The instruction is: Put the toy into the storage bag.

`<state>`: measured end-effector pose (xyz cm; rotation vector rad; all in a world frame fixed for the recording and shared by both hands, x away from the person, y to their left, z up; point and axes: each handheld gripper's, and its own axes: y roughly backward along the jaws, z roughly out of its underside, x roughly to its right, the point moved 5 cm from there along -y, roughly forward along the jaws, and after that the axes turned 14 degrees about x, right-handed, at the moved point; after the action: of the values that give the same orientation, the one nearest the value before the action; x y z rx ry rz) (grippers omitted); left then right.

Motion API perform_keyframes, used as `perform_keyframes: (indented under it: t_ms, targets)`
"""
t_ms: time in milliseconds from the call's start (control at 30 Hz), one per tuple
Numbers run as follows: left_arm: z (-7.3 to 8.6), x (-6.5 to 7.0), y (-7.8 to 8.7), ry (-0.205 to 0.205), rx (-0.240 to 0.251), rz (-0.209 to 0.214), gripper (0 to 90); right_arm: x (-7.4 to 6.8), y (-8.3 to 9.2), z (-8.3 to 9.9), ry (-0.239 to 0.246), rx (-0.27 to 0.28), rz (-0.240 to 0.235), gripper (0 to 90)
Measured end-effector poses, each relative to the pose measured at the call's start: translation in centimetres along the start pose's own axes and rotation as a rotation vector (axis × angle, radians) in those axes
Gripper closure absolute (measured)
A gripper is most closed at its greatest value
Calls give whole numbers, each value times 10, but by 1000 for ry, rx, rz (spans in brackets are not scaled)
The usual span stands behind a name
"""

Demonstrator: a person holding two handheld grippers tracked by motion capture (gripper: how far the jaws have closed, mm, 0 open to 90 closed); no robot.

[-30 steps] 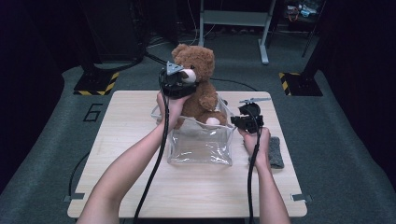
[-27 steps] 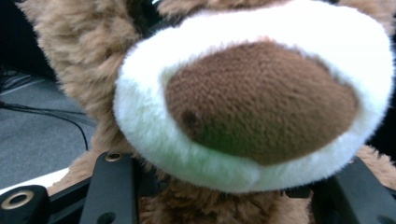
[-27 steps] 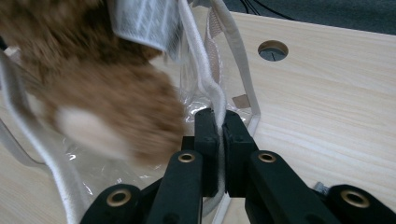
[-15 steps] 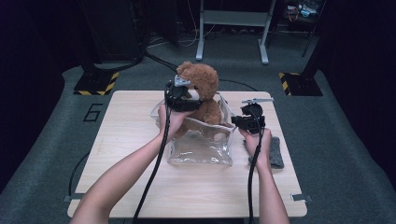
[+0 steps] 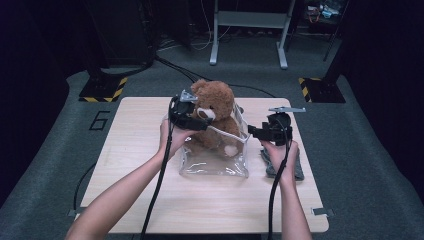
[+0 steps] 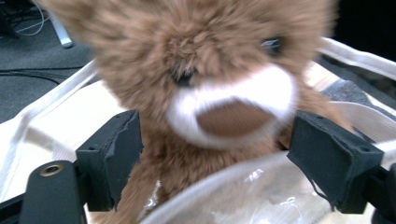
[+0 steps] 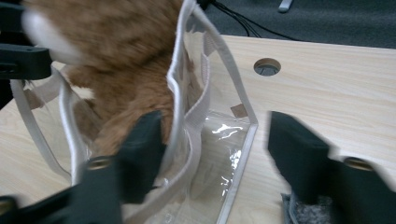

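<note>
Inside its clear bag point(image 5: 215, 162) sits a fuzzy brown teddy bear point(image 5: 216, 107).

Left gripper point(image 5: 202, 125), forearm entering from 7 o'clock, fingers just opened wide. Right gripper point(image 5: 251, 131), forearm from 6 o'clock, fingers likewise just parted, pointing toward 9 o'clock.

A pale wooden table point(image 5: 150, 200) stands on grey carpet point(image 5: 360, 165) in a dark room.
</note>
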<state>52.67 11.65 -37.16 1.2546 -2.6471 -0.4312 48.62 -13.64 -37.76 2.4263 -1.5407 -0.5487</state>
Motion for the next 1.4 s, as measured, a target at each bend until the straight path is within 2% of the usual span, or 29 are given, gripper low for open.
perform_keyframes:
  t_ms: [67, 133, 233, 333, 500, 700, 800, 1033, 1167, 1200, 1267, 1300, 1333, 1367, 1400]
  targets:
    - [1, -2, 9, 2, 17, -5, 157, 1, 7, 1, -7, 17, -6, 245]
    - [4, -5, 16, -2, 25, -8, 150, 2, 17, 5, 11, 19, 2, 148]
    - [8, -11, 26, 8, 42, -12, 146, 3, 21, 10, 34, 12, 6, 138]
    - [8, -16, 40, -1, 61, -18, 141, 7, 32, 22, 46, 14, 7, 105]
    - [11, -31, 64, 26, 89, -39, 129, 11, 43, 34, 63, 20, 17, 76]
    - [27, -49, 94, 19, 99, -73, 123, 16, 54, 56, 63, 21, 41, 32]
    - [41, -57, 107, 44, 111, -92, 122, 15, 57, 69, 70, 15, 48, 29]
    - [80, -79, 134, 72, 94, -153, 122, 11, 55, 106, 96, -27, 55, 17]
    - [112, -90, 147, 97, 69, -194, 122, 9, 48, 136, 104, -54, 47, 9]
    - [121, -92, 149, 106, 62, -202, 122, 9, 48, 136, 104, -54, 47, 9]
    - [136, -96, 152, 123, 45, -215, 122, 7, 45, 148, 96, -66, 47, 8]
    - [145, -98, 154, 131, 33, -219, 122, 7, 42, 159, 108, -73, 43, 8]
    - [153, -100, 155, 141, 24, -225, 122, 7, 42, 159, 108, -73, 43, 8]
    - [162, -101, 156, 155, 20, -233, 122, 6, 40, 170, 100, -86, 37, 6]
    - [170, -102, 157, 160, 6, -236, 122, 6, 40, 170, 100, -86, 37, 6]
